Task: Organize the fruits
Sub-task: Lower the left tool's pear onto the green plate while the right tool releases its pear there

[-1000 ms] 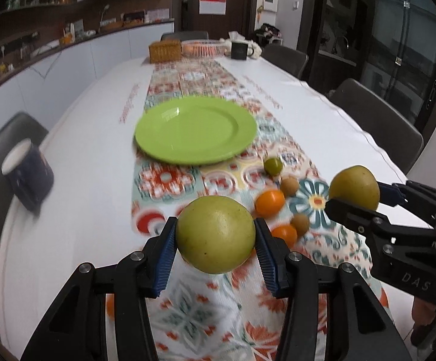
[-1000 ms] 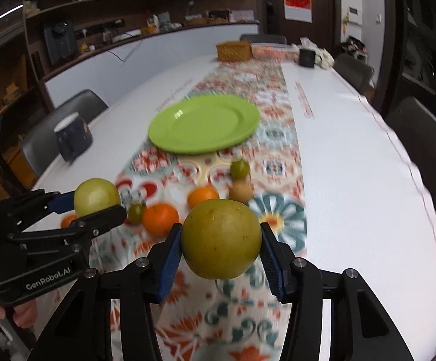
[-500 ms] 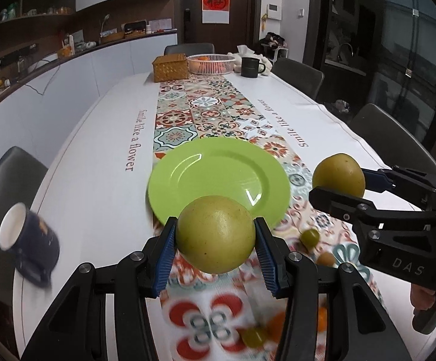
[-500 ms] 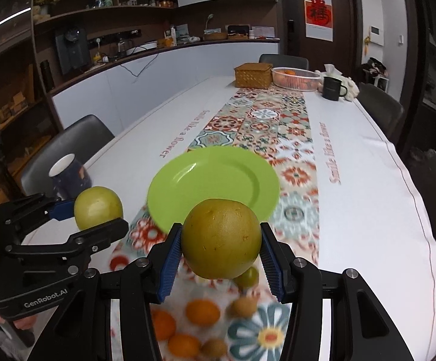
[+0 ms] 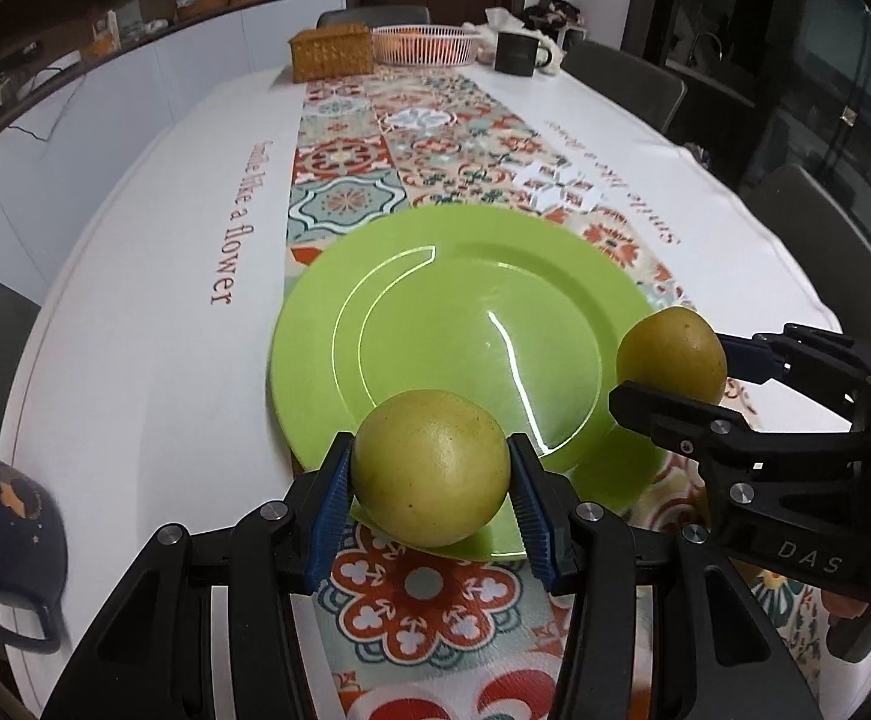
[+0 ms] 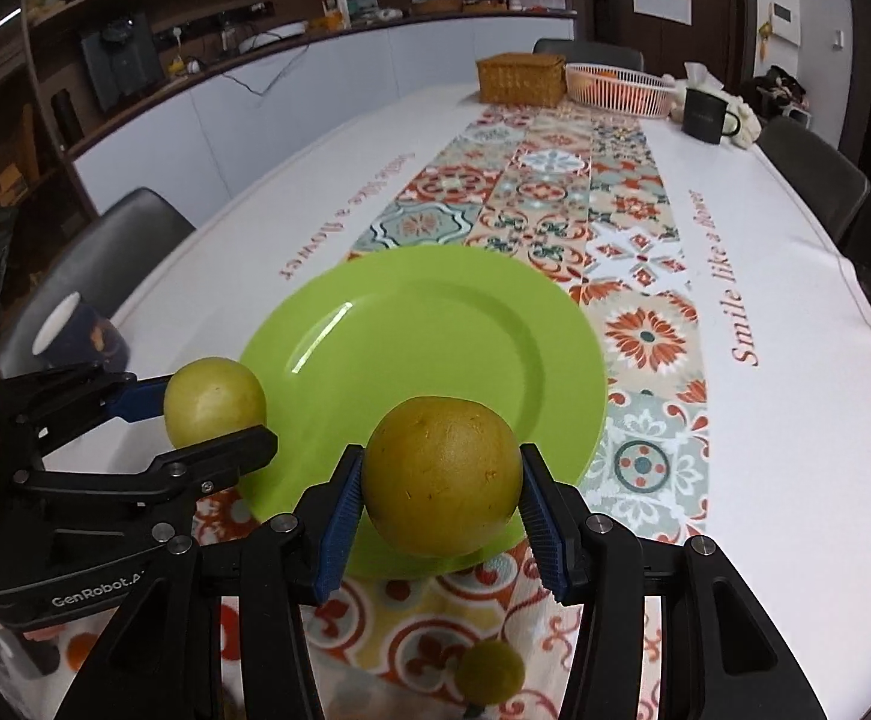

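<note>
two yellow-green fruits are held off the table, one in each tool. the left fruit (image 5: 429,468) is clamped between the blue pads of the left gripper (image 5: 429,480) at the near rim of the green plate (image 5: 435,300). the right fruit (image 6: 442,475) is clamped the same way in the right gripper (image 6: 442,492), at the plate's near right rim. whether either fruit touches the plate cannot be told. a small green fruit (image 6: 490,672) is seen on the patterned runner (image 6: 555,192) below the right gripper. a dark mug (image 5: 9,516) is seen at the table's left edge.
</note>
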Available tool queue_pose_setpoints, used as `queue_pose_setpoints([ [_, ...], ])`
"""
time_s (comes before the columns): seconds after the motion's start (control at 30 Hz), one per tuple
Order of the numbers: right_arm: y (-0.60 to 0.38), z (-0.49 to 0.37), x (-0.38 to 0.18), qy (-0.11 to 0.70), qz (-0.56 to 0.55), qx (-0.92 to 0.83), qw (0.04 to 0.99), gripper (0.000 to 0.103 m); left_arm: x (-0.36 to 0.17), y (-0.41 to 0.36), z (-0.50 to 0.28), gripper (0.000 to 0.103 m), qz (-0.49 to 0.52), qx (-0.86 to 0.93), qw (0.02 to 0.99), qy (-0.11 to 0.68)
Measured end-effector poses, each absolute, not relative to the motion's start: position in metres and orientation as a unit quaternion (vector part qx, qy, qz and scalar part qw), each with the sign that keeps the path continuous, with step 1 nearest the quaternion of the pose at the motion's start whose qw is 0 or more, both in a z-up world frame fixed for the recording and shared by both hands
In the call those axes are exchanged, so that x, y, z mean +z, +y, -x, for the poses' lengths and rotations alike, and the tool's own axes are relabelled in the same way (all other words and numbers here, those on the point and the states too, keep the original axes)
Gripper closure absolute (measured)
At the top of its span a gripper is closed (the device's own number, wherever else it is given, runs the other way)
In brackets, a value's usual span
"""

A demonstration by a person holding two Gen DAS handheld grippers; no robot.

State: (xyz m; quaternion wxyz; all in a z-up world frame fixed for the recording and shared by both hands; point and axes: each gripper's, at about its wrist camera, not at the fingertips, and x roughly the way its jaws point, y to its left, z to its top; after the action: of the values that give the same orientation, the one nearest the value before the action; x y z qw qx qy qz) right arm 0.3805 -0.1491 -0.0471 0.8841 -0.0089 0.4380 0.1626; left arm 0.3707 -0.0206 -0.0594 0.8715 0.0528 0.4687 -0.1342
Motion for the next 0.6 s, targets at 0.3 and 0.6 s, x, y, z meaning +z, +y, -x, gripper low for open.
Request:
queue_pose_setpoints([
  [0.3, -0.151, -0.389, -0.059, 0.443, -0.003, 0.161, 0.882, 0.052, -0.067, -0.022, -0.373, 0.051, -0.046, -0.131, 0.864, 0.484],
  [0.6, -0.155, -0.356, -0.027, 0.398, 0.013, 0.142, 0.906, 0.045, -0.031, -0.011, -0.342, 0.036, -0.042, -0.102, 0.891, 0.44],
])
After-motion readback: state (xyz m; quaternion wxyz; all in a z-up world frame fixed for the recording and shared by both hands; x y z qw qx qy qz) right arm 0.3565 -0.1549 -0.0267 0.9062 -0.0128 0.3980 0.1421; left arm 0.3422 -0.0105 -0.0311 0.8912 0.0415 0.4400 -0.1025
